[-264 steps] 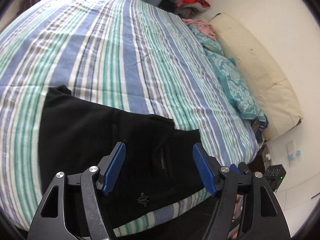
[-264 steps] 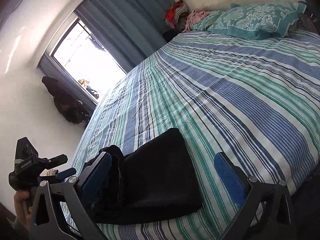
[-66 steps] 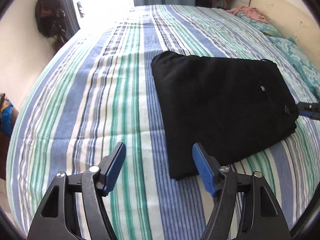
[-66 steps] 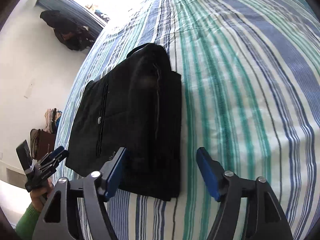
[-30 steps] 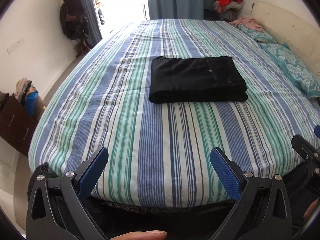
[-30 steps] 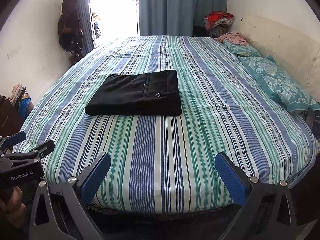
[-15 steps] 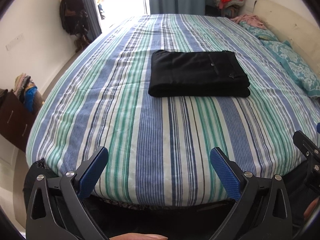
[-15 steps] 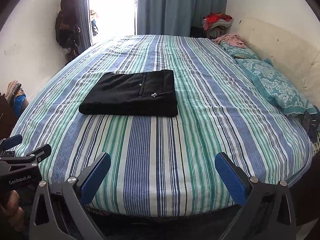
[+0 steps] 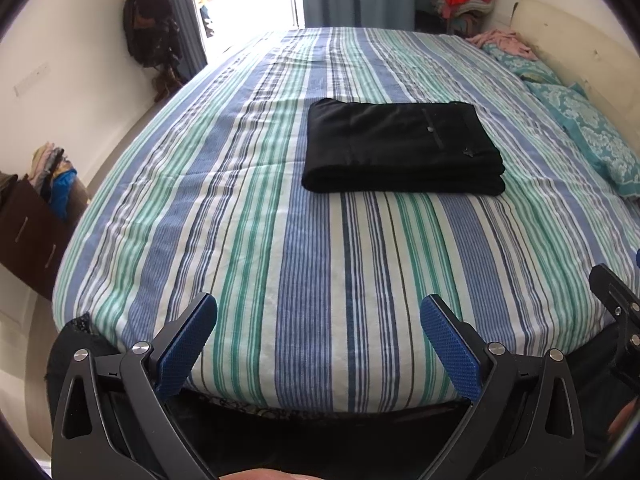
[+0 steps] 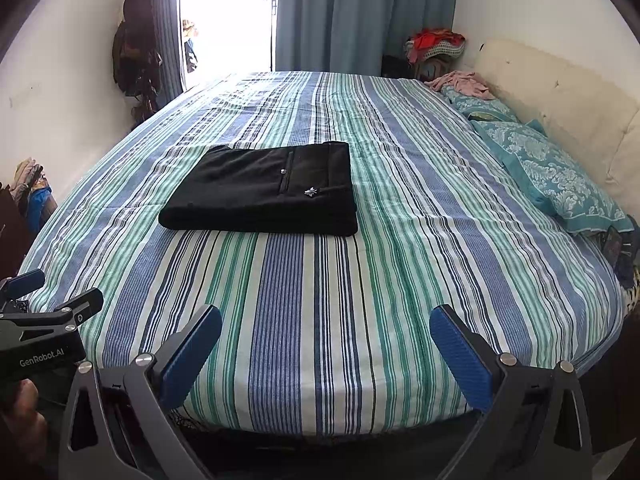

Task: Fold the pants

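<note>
Black pants [image 9: 402,146] [image 10: 264,188] lie folded into a flat rectangle in the middle of the striped bed [image 9: 320,272] [image 10: 320,280]. A small button and a pale emblem show on the top layer. My left gripper [image 9: 318,312] hangs open over the bed's near edge, well short of the pants, with nothing between its blue pads. My right gripper [image 10: 326,320] is also open and empty at the near edge. The left gripper's body shows at the lower left of the right wrist view, held by a hand.
Teal patterned pillows [image 10: 560,168] and a cream headboard [image 10: 560,92] line the right side. A pile of clothes [image 10: 436,48] sits in the far corner by blue curtains [image 10: 360,12]. Dark bags [image 9: 148,32] hang on the left wall above a brown dresser [image 9: 32,236].
Both grippers have pulled back from the pants to the near edge of the bed and opened wider. Over the last second the views barely shifted.
</note>
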Demonstrator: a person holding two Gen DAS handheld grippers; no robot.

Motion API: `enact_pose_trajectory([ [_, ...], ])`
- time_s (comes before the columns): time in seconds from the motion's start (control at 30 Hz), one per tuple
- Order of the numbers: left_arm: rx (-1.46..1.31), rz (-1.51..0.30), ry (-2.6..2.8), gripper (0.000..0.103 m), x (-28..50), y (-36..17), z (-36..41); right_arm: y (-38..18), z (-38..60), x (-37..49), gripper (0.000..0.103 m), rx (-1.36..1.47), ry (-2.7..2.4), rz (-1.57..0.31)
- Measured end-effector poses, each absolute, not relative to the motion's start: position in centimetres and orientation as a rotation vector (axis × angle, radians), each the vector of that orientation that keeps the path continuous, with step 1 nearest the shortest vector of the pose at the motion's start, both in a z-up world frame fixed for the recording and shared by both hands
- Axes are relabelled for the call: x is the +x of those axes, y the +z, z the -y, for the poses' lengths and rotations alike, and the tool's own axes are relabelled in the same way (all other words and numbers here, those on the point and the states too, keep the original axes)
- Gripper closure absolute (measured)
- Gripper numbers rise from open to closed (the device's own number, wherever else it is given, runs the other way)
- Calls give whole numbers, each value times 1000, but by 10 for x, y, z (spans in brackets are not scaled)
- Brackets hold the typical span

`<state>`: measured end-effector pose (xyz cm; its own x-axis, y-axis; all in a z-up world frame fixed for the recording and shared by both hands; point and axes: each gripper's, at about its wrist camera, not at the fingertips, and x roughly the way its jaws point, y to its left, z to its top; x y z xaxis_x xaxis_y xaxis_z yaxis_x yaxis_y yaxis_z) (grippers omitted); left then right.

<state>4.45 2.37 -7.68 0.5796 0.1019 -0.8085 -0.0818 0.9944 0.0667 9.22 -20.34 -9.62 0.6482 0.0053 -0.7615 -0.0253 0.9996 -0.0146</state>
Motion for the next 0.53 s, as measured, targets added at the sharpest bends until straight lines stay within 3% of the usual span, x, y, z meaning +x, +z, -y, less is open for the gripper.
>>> enact_pose_trajectory([
  [0.53, 42, -921, 116, 1, 38, -71, -20, -97, 202, 89, 0, -27, 18, -869],
])
